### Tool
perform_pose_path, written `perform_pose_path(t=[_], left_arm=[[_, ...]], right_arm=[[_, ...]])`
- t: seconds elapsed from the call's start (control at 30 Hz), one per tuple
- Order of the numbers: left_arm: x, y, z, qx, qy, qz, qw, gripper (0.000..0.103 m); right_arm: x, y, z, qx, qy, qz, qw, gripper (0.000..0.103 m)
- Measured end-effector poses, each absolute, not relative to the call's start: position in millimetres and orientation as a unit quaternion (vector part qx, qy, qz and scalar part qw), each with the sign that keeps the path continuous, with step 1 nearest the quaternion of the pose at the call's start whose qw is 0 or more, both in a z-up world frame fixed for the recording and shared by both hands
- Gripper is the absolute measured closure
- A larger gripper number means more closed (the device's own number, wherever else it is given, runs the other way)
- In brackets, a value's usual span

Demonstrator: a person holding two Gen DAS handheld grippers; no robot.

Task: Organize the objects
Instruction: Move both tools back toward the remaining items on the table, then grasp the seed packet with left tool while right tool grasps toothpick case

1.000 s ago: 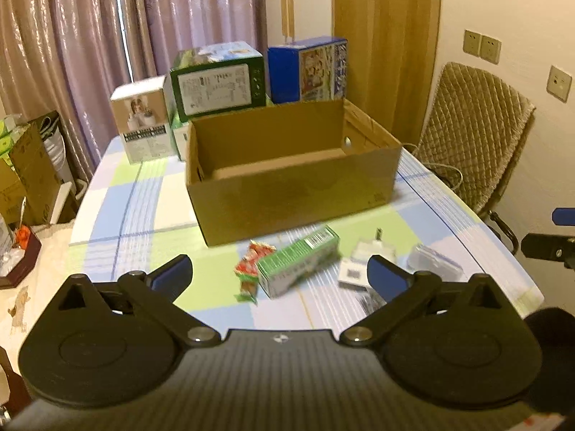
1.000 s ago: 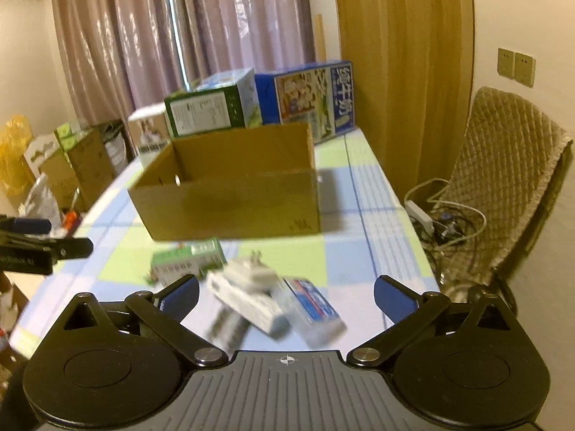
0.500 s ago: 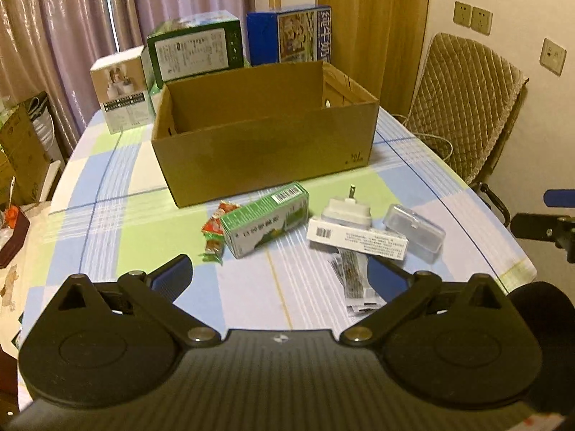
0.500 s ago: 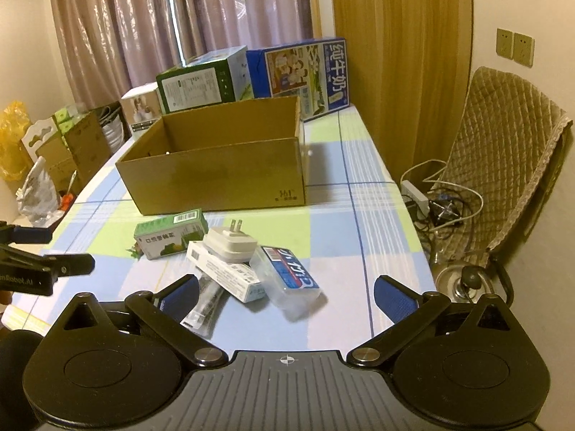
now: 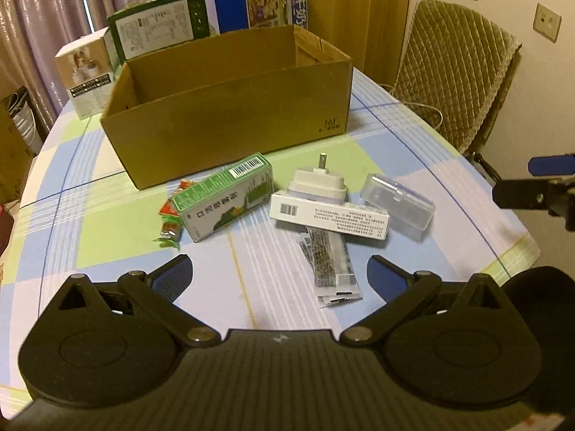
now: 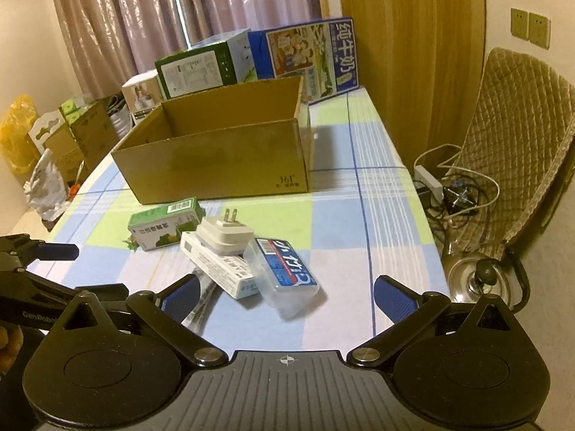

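Left tool [image 5: 279, 273] and right tool [image 6: 285, 296], both with fingers spread wide and empty, above the checked counter [image 6: 363, 222]. Before them: sachets [image 5: 329, 264], white box [image 5: 330, 217] bearing a charger [image 5: 318, 183], clear case [image 6: 284, 274] with blue label, green box [image 5: 224, 199] with barcode, candy [image 5: 170, 219]. Behind: open carton [image 6: 222, 165] printed "361°"; blue box [image 6: 312, 55] reading "纯牛奶".

Home: curtains [image 6: 151, 18], checked tablecloth [image 5: 107, 215]
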State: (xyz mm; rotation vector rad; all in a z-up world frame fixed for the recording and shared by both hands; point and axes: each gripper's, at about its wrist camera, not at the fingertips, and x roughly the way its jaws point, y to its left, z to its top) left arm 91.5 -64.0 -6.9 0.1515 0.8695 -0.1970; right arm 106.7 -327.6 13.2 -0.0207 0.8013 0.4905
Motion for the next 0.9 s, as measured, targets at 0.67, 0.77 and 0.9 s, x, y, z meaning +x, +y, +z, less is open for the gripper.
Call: perform_pose_path(t=[0.67, 0.77, 0.9], left_arm=[[135, -98, -66, 0.076, 0.45, -0.119, 0.882, 0.012], [142, -102, -77, 0.076, 0.457, -0.125, 0.878, 0.015], [147, -103, -86, 0.074, 0.463, -0.131, 0.873, 0.029]], right_arm=[[173, -308, -29, -0.062, 0.442, 0.298, 0.844, 0.016], [184, -301, -40, -0.076, 0.454, 0.31, 0.832, 0.022], [200, -296, -55, -0.075, 0.476, 0.316, 0.817, 0.029]])
